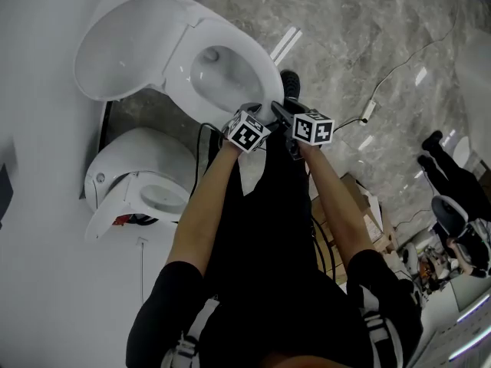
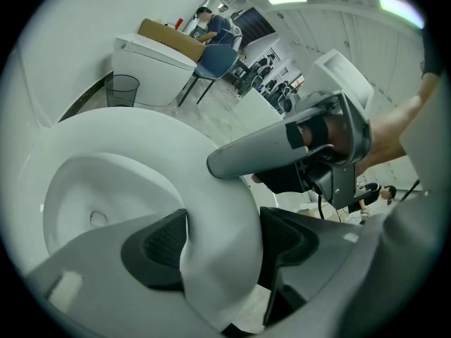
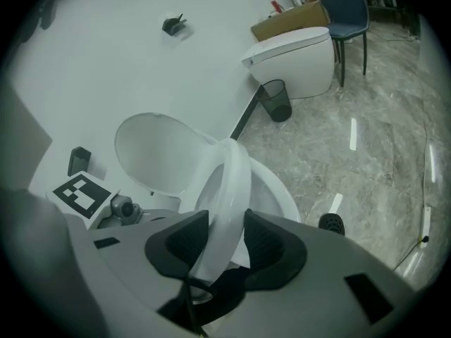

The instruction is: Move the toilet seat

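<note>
A white toilet stands against the wall with its lid [image 1: 130, 44] up. Both grippers meet at the front of the toilet seat [image 1: 265, 71]. My left gripper [image 1: 257, 113] is shut on the seat's front rim [image 2: 218, 224], a black pad on either side of it. My right gripper [image 1: 278, 110] sits right beside it, shut on the same thin ring [image 3: 236, 174]. In the right gripper view the ring stands tilted up off the bowl [image 3: 282, 196], in front of the raised lid [image 3: 158, 150]. The left gripper's marker cube [image 3: 81, 194] shows at the left there.
A second white toilet [image 1: 138, 175] stands close by on the left along the wall. Farther off are another toilet [image 3: 292, 58], a black mesh bin [image 3: 275, 101] and a blue chair [image 3: 349, 5]. A cable [image 1: 368, 110] runs over the marble floor. A person [image 1: 453, 175] stands at right.
</note>
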`<move>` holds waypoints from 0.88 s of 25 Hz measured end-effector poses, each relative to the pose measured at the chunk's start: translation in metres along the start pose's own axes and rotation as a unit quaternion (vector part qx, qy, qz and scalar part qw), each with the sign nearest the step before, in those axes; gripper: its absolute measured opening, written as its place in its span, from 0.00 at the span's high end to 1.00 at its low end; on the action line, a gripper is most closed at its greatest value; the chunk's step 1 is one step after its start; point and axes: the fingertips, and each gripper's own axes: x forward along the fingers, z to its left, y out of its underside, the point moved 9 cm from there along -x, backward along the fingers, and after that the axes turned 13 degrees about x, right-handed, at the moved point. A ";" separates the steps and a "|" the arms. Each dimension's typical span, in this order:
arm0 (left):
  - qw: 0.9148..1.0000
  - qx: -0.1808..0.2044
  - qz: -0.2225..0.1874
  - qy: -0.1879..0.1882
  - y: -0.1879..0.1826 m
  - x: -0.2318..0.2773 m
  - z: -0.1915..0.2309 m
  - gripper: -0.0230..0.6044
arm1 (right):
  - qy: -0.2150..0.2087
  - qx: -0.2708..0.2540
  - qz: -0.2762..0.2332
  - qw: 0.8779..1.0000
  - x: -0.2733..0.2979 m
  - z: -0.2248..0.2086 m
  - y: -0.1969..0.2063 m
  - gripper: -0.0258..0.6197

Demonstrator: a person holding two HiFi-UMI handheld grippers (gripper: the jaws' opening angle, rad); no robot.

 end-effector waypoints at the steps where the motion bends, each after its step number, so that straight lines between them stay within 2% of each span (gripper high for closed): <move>1: 1.000 0.004 0.004 0.004 -0.001 0.000 0.000 0.45 | 0.003 0.003 -0.002 1.000 0.000 0.001 0.000 0.72; 8: 1.000 0.008 0.006 0.026 -0.001 -0.007 0.003 0.44 | 0.010 0.015 -0.022 1.000 -0.003 0.011 0.002 0.72; 22: 0.999 -0.004 -0.011 0.051 -0.013 -0.047 0.006 0.44 | -0.013 0.041 -0.054 0.998 -0.018 0.044 -0.004 0.72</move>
